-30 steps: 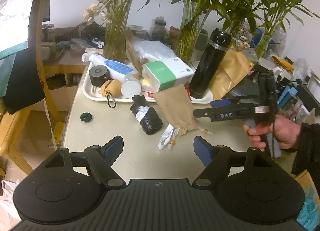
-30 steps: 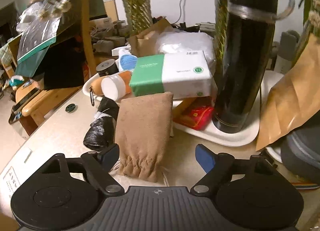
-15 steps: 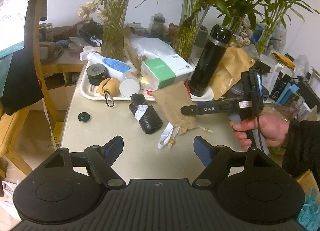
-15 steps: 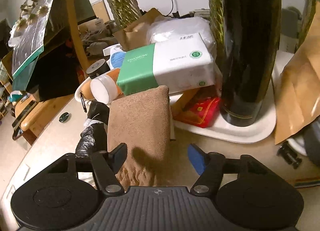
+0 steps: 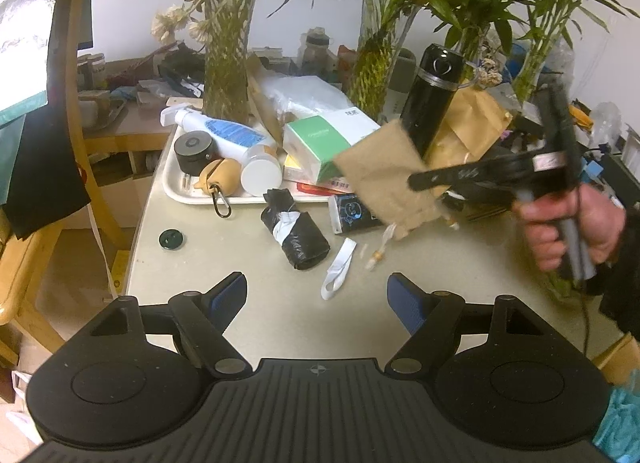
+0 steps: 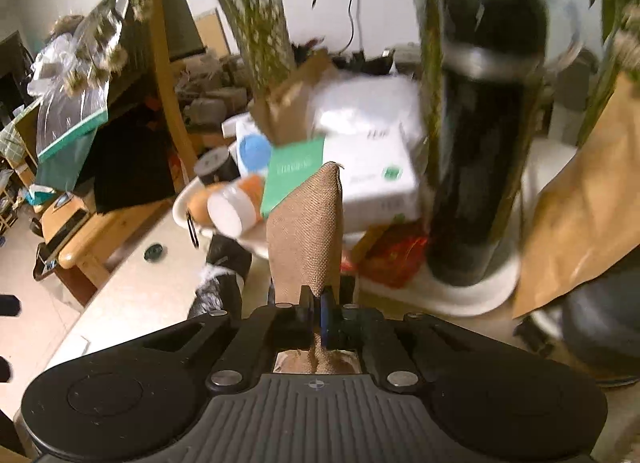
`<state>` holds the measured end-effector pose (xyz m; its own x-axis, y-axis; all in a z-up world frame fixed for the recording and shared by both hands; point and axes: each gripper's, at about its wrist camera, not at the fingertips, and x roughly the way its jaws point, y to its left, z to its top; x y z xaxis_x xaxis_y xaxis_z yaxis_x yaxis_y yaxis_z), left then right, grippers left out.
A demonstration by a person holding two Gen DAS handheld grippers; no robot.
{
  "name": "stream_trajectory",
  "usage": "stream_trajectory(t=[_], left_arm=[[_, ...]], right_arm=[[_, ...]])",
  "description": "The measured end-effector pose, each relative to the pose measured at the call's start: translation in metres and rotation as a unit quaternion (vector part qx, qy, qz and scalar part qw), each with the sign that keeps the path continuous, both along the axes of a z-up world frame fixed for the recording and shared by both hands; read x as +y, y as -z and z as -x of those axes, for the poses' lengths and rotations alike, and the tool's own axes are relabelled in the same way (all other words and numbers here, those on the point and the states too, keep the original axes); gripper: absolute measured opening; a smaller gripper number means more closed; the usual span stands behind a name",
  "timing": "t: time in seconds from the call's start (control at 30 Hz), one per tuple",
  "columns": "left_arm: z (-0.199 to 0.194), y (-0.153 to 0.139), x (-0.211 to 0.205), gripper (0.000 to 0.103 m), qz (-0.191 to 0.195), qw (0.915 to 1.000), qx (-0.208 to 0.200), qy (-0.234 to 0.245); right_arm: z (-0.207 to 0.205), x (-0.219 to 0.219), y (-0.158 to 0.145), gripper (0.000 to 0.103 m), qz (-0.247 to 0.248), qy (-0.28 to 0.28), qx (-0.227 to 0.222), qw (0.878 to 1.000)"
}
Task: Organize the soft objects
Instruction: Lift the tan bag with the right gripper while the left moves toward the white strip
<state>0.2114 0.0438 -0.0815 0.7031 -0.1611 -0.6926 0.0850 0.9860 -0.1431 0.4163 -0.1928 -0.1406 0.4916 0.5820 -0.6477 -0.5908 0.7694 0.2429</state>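
**Pouch lifted off the counter**

The right tongs point(image 6: 318, 313) are pinched tight on the brown pouch point(image 6: 308, 231), mid-frame, long axis pointing away and up, drawstrings dangling. The left tongs point(image 5: 316, 299) gape wide, empty, above the counter point(image 5: 248, 263). Carton lettering is blurred.

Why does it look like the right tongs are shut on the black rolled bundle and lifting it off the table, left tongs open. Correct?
Not quite. The right tongs are shut on the tan burlap drawstring pouch, not the black rolled bundle, which lies on the table; the right wrist view shows the pouch pinched, the left wrist view shows it lifted. The left tongs are open.
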Motion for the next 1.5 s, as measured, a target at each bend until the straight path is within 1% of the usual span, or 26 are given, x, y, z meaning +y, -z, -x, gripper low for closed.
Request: stream_trajectory(t=[0.1,0.17,0.27,0.43,0.57,0.77,0.9,0.97,1.03,1.07,1.2,1.33,1.5], left_arm=[[0.000,0.000,0.000,0.077,-0.004,1.0000,-0.001,-0.002],[0.000,0.001,0.002,0.077,0.000,1.0000,0.001,-0.003],[0.000,0.001,0.003,0.077,0.009,0.9999,0.001,-0.005],[-0.001,0.001,0.000,0.077,0.007,1.0000,-0.003,-0.003],[0.000,0.001,-0.006,0.077,0.006,0.9999,-0.013,0.009],[-0.001,0.003,-0.021,0.077,-0.022,0.9989,-0.026,0.031],[-0.003,0.004,-0.027,0.077,-0.021,0.9981,-0.032,0.048],[-0.006,0.005,-0.030,0.077,-0.024,0.9966,-0.038,0.069],[-0.010,0.008,-0.034,0.077,-0.038,0.9945,-0.039,0.089],[-0.014,0.010,-0.034,0.076,-0.039,0.9943,-0.036,0.092],[-0.024,0.014,-0.029,0.076,-0.020,0.9930,-0.032,0.112],[-0.037,0.022,-0.027,0.076,-0.021,0.9920,-0.024,0.122],[-0.044,0.030,-0.034,0.076,-0.053,0.9869,-0.033,0.149]], right_arm=[[0.011,-0.009,-0.018,0.005,0.012,0.003,-0.018,1.000],[0.019,-0.014,-0.027,0.005,0.029,0.005,-0.033,0.999],[0.028,-0.029,-0.035,0.005,0.026,0.023,-0.028,0.999],[0.052,-0.048,-0.050,0.005,0.030,0.045,-0.040,0.998],[0.072,-0.061,-0.057,0.005,0.032,0.060,-0.047,0.997],[0.099,-0.085,-0.067,0.005,0.022,0.094,-0.052,0.994],[0.117,-0.098,-0.071,0.005,0.008,0.103,-0.053,0.993],[0.124,-0.101,-0.072,0.005,0.006,0.104,-0.054,0.993],[0.129,-0.106,-0.072,0.005,0.002,0.109,-0.052,0.993],[0.131,-0.109,-0.072,0.005,-0.001,0.113,-0.051,0.992],[0.136,-0.121,-0.075,0.005,-0.018,0.133,-0.049,0.990],[0.139,-0.131,-0.076,0.005,-0.031,0.151,-0.047,0.987],[0.143,-0.135,-0.077,0.005,-0.035,0.151,-0.047,0.987]])
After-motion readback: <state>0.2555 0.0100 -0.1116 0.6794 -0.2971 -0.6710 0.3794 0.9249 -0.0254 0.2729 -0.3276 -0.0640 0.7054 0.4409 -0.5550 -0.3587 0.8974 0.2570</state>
